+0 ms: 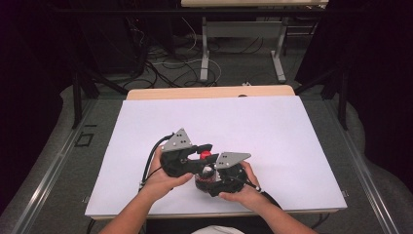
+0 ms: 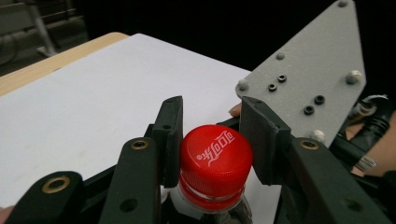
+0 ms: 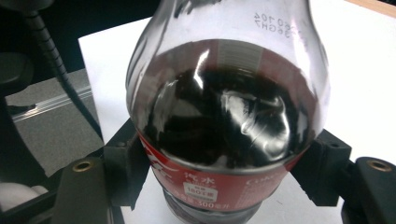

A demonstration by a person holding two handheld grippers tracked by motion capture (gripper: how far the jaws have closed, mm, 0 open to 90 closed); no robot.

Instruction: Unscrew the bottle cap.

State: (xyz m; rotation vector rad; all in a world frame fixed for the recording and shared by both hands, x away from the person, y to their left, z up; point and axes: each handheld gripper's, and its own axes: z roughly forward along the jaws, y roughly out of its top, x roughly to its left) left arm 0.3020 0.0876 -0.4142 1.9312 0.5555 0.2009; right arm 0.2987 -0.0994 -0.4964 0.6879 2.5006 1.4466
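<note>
At the near edge of the desk [image 1: 272, 126], two forearms enter from below, each hand holding a tool. The left hand [image 1: 158, 181] carries the left tool [image 2: 212, 135], whose two black jaws are clenched on the red cap [image 2: 215, 154] of a small cola bottle [image 3: 224, 116]; in the left gripper view one pad presses each side of the cap, which bears white lettering on top. The clear neck below the cap is visible between the jaw arms.

The right hand [image 1: 243, 192] carries the right tool [image 3: 224, 179], which grasps the same bottle lower down: in the right gripper view its jaws press against either side of the body at the red label, just below the shoulder. The bottle holds dark liquid up to about the shoulder; the neck above is clear, with a printed code near the top.

In the high view the bottle stands upright between the two tools, near the front middle of the desk, its red cap showing between the two grey three-cornered plates. A black cable [image 1: 152, 156] loops from the left tool across the white sheet [image 1: 234, 117] that covers most of the desk.

Beyond the sheet, a strip of bare wood marks the far edge of the desk. Farther off, on the grey floor [image 1: 234, 68], stand the legs of a second table [image 1: 243, 29] among loose cables.
</note>
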